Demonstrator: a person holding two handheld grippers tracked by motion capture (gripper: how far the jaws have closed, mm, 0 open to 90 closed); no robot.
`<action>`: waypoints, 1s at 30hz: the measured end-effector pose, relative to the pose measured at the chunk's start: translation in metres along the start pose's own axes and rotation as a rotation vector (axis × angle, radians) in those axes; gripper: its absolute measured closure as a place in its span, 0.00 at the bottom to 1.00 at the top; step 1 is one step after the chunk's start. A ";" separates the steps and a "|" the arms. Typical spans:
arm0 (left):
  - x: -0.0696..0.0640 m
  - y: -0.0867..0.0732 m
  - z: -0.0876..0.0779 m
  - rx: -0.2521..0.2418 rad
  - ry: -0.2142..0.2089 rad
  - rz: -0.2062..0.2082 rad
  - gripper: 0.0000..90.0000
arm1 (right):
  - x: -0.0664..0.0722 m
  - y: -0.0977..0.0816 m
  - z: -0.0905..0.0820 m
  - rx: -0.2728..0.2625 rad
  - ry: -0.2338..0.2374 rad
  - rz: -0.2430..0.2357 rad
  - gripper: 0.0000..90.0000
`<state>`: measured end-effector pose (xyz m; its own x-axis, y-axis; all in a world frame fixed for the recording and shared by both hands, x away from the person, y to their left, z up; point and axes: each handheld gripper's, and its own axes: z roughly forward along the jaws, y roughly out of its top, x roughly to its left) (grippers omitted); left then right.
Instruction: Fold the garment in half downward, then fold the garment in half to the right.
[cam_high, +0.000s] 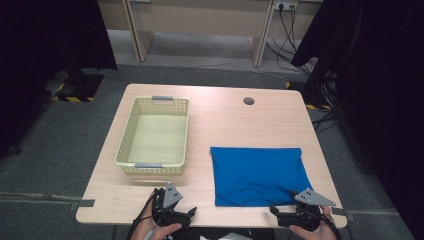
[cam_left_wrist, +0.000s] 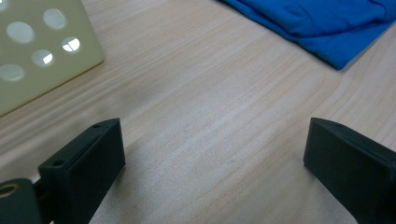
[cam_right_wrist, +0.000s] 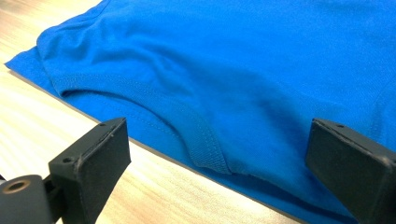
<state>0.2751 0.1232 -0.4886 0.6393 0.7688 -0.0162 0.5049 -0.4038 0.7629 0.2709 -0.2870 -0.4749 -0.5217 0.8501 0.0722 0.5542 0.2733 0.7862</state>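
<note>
Jaws on your right gripper stand wide apart, nothing between them — it sits at the near edge of the blue shirt, just over the hem by the collar. Left gripper is the same: spread wide, empty, over bare table, with the shirt's corner off ahead and the basket wall at the far left of its view.

Shirt lies folded flat on the right half of the table, near edge close to the table's front. Basket stands empty to its left, apart from it.

Handling, as I judge it: light, soft, no stiffness at all — it will sag and unfold if you lift from one point. Cotton knit on laminate should slide easily, so a push will bunch it rather than let a jaw get under.

Take hold at the near edge, both grippers, one towards each near corner. Pinch through all the layers, not just the top one. The ribbed collar band is the thickest spot and gives the surest bite, but grabbing there alone will likely let the fold open.
</note>
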 end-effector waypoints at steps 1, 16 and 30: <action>0.000 0.000 0.000 -0.001 0.001 -0.001 0.05 | 0.000 0.000 0.000 0.000 0.000 0.000 0.08; -0.001 0.000 0.001 -0.004 0.001 -0.002 0.03 | -0.009 0.016 0.011 0.005 -0.032 -0.010 0.08; 0.000 -0.001 0.002 -0.009 -0.001 0.002 0.01 | -0.013 0.041 0.053 0.135 -0.075 -0.058 0.09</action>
<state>0.2753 0.1226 -0.4907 0.6410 0.7674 -0.0155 0.4986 -0.4009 0.7686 0.3343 -0.2627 -0.4765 -0.5082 0.8610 -0.0203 0.6094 0.3762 0.6979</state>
